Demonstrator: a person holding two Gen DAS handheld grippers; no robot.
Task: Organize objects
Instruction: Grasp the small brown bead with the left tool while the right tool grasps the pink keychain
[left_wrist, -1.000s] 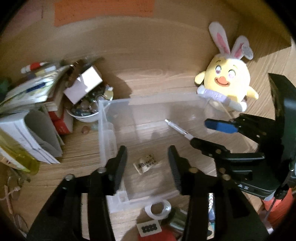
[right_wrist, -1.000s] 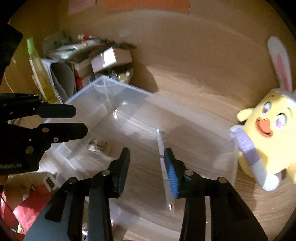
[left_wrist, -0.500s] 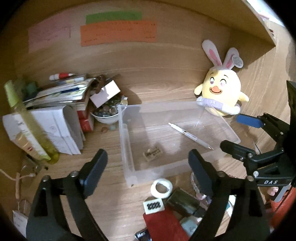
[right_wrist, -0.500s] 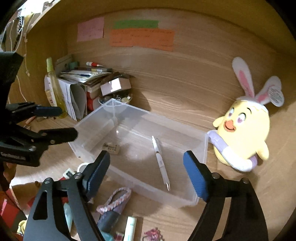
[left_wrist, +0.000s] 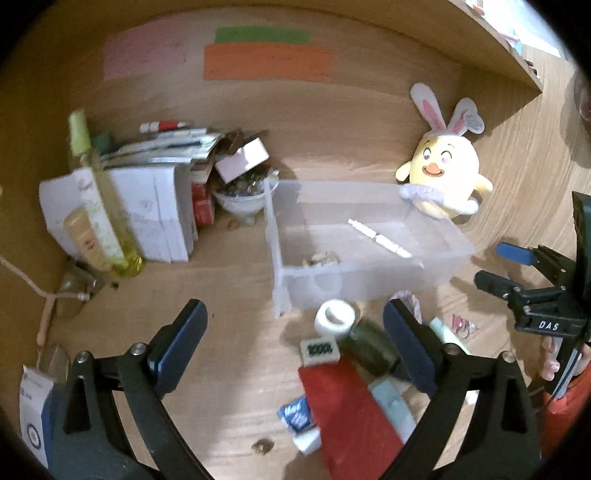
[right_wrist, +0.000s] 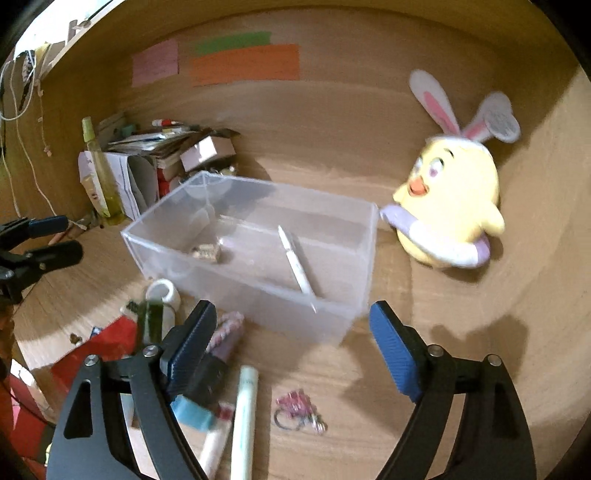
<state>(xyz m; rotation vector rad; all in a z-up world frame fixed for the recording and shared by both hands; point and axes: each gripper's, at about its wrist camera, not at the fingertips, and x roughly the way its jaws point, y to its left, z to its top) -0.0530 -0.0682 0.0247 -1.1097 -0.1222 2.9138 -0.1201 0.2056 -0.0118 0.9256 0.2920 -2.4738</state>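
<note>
clear box holds a white pen and a small tag; left gripper and right gripper have just been opening, nothing between them.

A yellow bunny-eared plush sits beside the wall. 3 paper notes hang above stacked papers and a bottle.

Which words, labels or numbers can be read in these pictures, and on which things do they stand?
"DAS": white letters on the right gripper.
Wall notes: writing too faint to read.
Blue packet: white lettering, blurred.
White tile: dark marks, not clear.
White box: round emblem, unreadable.
</note>
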